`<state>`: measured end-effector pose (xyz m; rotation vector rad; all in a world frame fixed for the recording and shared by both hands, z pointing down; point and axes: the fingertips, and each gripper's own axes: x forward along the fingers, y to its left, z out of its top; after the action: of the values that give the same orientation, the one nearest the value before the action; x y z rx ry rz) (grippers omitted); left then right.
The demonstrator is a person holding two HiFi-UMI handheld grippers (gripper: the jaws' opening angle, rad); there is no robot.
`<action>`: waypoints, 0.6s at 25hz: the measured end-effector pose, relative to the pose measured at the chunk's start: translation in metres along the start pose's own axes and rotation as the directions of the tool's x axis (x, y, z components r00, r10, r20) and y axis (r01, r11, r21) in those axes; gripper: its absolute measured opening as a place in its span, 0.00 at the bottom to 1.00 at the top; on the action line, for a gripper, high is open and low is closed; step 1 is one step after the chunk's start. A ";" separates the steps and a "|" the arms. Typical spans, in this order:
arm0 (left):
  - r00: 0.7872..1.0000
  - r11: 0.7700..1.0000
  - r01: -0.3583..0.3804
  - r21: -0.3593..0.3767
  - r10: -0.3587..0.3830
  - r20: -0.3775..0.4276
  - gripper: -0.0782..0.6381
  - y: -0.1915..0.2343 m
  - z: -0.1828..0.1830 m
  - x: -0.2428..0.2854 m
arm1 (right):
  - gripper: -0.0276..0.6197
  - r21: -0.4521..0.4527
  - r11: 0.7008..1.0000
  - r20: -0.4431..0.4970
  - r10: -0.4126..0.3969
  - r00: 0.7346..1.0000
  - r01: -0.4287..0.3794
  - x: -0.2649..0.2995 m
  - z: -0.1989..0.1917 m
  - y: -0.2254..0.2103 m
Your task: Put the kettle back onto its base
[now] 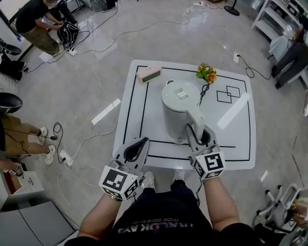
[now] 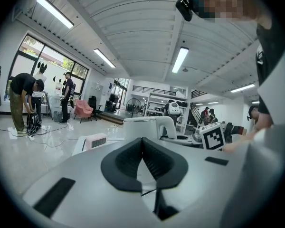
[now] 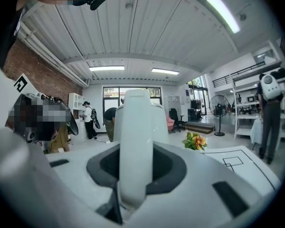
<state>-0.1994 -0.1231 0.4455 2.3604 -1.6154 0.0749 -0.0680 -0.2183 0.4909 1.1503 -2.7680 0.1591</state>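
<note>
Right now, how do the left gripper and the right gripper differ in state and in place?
The left gripper has its jaws shut together on nothing; the right gripper is closed on the handle of the kettle. The left gripper is at the near edge of the table, apart from the kettle; the right gripper is right against it. Both are white and carry a marker cube.
</note>
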 end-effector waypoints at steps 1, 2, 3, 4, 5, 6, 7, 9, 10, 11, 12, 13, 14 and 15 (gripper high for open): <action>1.000 1.000 0.003 0.000 -0.003 -0.001 0.12 -0.001 -0.001 0.001 | 0.19 0.001 1.000 0.002 -0.002 1.000 0.002 -0.001 -0.001 0.000; 1.000 1.000 0.006 -0.001 -0.006 -0.003 0.12 -0.001 -0.001 0.002 | 0.19 0.001 1.000 0.003 -0.004 1.000 0.004 -0.003 -0.003 0.000; 1.000 1.000 0.009 -0.001 -0.009 -0.004 0.12 -0.002 -0.002 0.003 | 0.19 0.002 1.000 0.003 -0.007 1.000 0.007 -0.005 -0.005 0.000; 1.000 1.000 0.012 -0.002 -0.012 -0.006 0.12 -0.002 -0.003 0.004 | 0.19 0.004 1.000 0.004 -0.010 1.000 0.010 -0.007 -0.007 0.000; 1.000 1.000 0.015 -0.002 -0.015 -0.006 0.12 -0.003 -0.004 0.004 | 0.19 0.007 1.000 0.004 -0.013 1.000 0.013 -0.009 -0.009 0.000; 1.000 1.000 0.018 -0.003 -0.018 -0.006 0.12 -0.003 -0.005 0.004 | 0.19 0.009 1.000 0.004 -0.017 1.000 0.017 -0.010 -0.010 0.001; 1.000 1.000 0.020 -0.004 -0.020 -0.006 0.12 -0.003 -0.005 0.005 | 0.20 0.008 1.000 0.003 -0.021 1.000 0.021 -0.012 -0.012 0.002; 1.000 1.000 0.027 -0.006 -0.027 -0.005 0.12 -0.003 -0.005 0.005 | 0.20 -0.006 1.000 0.000 -0.025 1.000 0.025 -0.015 -0.014 0.005; 1.000 1.000 0.031 -0.007 -0.031 -0.006 0.12 -0.004 -0.005 0.005 | 0.20 -0.018 0.999 -0.003 -0.026 1.000 0.026 -0.016 -0.015 0.008; 0.999 0.999 0.035 -0.007 -0.035 -0.006 0.12 -0.005 -0.006 0.006 | 0.20 -0.028 0.999 -0.004 -0.028 1.000 0.028 -0.017 -0.015 0.010; 0.999 0.999 0.040 -0.007 -0.040 -0.006 0.12 -0.006 -0.006 0.006 | 0.20 -0.034 0.999 -0.004 -0.031 1.000 0.030 -0.018 -0.016 0.011; 0.999 0.999 0.044 -0.006 -0.044 -0.006 0.12 -0.007 -0.007 0.006 | 0.20 -0.037 0.999 -0.003 -0.034 0.999 0.034 -0.019 -0.017 0.011; 0.999 0.999 0.047 -0.006 -0.047 -0.006 0.12 -0.008 -0.008 0.007 | 0.20 -0.038 0.999 -0.001 -0.039 0.999 0.038 -0.020 -0.018 0.011; 0.999 0.999 0.049 -0.006 -0.049 -0.006 0.12 -0.008 -0.008 0.007 | 0.20 -0.039 0.998 0.001 -0.043 0.999 0.043 -0.022 -0.019 0.010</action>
<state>-0.1882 -0.1248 0.4534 2.3912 -1.5524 0.0680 -0.0586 -0.1932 0.5056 1.1989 -2.7313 0.1003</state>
